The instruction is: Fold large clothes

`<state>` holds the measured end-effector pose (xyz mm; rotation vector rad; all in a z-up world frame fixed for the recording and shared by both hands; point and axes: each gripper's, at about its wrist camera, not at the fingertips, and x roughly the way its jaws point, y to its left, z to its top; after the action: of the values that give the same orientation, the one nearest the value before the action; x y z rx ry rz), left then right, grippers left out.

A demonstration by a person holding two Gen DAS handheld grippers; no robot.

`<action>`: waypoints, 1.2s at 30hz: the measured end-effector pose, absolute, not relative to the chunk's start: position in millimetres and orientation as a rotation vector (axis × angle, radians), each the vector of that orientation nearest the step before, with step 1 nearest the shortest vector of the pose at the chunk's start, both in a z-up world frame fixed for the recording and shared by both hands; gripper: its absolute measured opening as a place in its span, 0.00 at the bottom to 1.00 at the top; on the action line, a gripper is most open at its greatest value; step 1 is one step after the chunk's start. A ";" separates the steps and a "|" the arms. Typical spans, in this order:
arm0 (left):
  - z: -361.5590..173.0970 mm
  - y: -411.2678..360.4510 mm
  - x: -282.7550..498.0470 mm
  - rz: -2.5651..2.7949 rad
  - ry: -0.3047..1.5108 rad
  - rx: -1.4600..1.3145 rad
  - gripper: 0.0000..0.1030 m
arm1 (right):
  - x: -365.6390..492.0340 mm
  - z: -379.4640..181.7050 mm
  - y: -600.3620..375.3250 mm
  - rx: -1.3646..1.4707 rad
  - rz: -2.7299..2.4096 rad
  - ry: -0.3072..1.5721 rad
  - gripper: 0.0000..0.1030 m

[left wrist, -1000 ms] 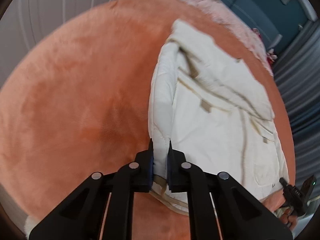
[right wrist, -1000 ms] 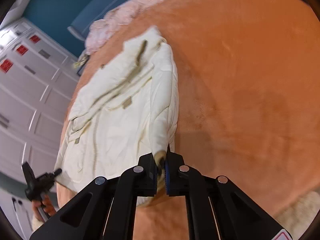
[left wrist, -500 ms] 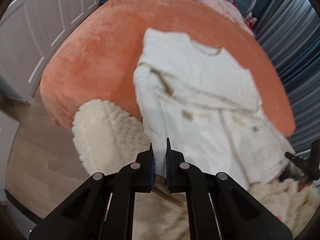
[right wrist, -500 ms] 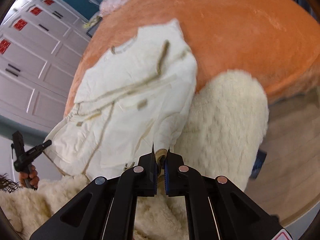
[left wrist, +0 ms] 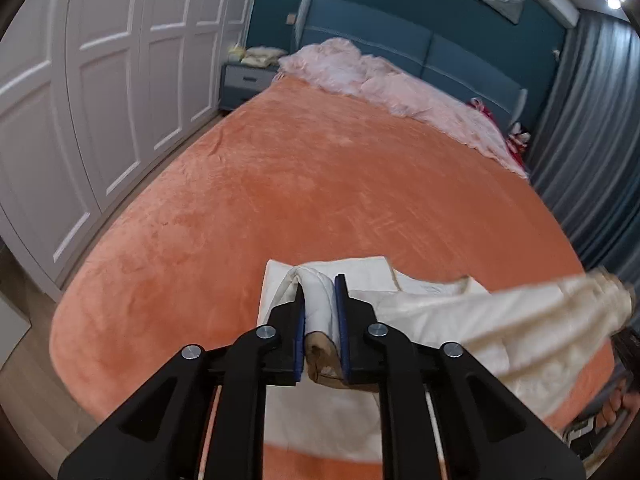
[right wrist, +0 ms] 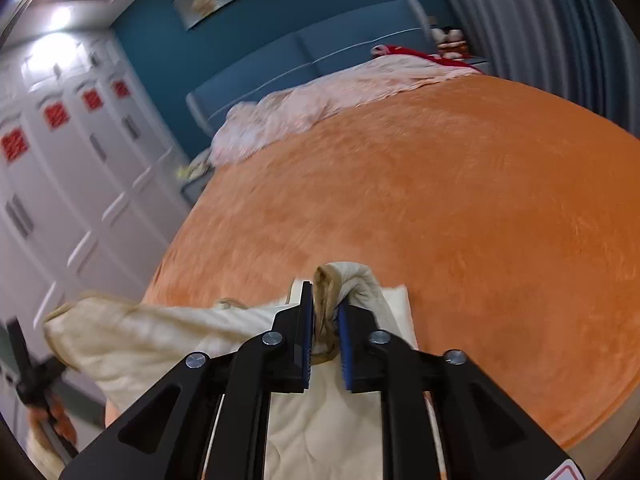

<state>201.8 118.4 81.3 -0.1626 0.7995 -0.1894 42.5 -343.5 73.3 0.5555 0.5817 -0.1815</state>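
Note:
A cream quilted jacket (left wrist: 472, 328) with tan trim hangs stretched between my two grippers, above the near end of the orange bed (left wrist: 320, 184). My left gripper (left wrist: 320, 292) is shut on one tan-edged corner of it. My right gripper (right wrist: 325, 300) is shut on the other corner of the jacket (right wrist: 168, 332). Most of the jacket hangs below the views. The other gripper and its hand show at the right edge of the left wrist view (left wrist: 624, 360) and at the left edge of the right wrist view (right wrist: 32, 372).
A pink fluffy blanket (left wrist: 392, 84) lies by the blue headboard (left wrist: 440, 56). White wardrobe doors (left wrist: 88, 80) stand left of the bed, grey curtains (left wrist: 592, 128) right. A nightstand (left wrist: 244, 84) stands in the far corner.
Both grippers have lifted the jacket off the bed and tilted up, from looking down on it to facing the headboard. The jacket now hangs between them.

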 end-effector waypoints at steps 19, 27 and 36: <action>-10.5 103.2 260.2 -0.180 1.014 -0.144 0.77 | 86.7 -14.8 -342.8 0.549 -0.254 0.778 0.57; -34.6 97.4 281.6 -0.149 1.059 -0.144 0.20 | 123.0 -45.0 -344.6 0.535 -0.252 0.862 0.20; -10.8 88.2 305.6 -0.108 0.941 -0.103 0.09 | 145.3 -23.0 -349.4 0.468 -0.290 0.761 0.05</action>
<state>305.6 88.2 -10.8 -0.1029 0.9408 -0.1079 145.3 -349.4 -23.0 0.4684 0.7613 -0.2900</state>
